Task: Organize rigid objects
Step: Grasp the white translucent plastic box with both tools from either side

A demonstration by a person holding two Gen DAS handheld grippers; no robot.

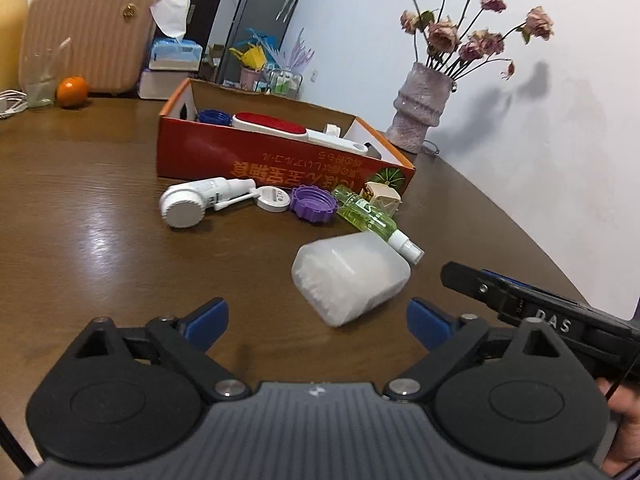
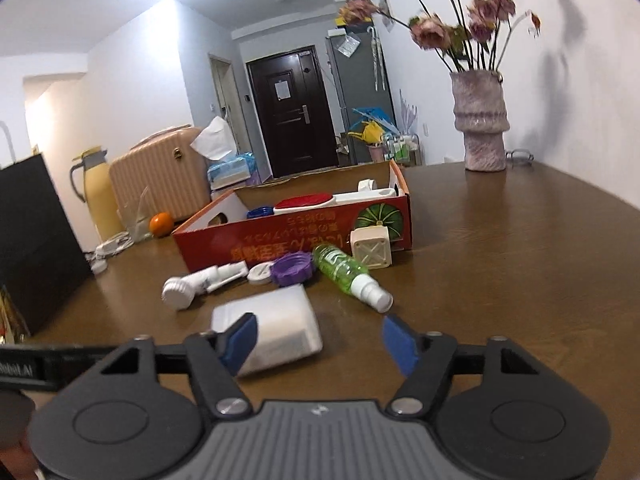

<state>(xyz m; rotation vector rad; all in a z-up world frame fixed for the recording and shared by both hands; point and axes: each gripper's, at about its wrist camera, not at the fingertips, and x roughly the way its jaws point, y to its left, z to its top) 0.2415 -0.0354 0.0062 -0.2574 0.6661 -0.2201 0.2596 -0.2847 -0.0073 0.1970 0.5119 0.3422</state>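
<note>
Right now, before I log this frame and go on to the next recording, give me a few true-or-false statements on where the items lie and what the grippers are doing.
1. The lint brush lies inside the orange box. True.
2. The green spray bottle stands upright. False: it lies on its side on the table.
3. The left gripper grips the frosted container. False: its jaws are open, and the container lies ahead of them.
4. The purple lid lies on the table outside the box. True.
5. The orange is in the box. False: it sits by the pink case.
</note>
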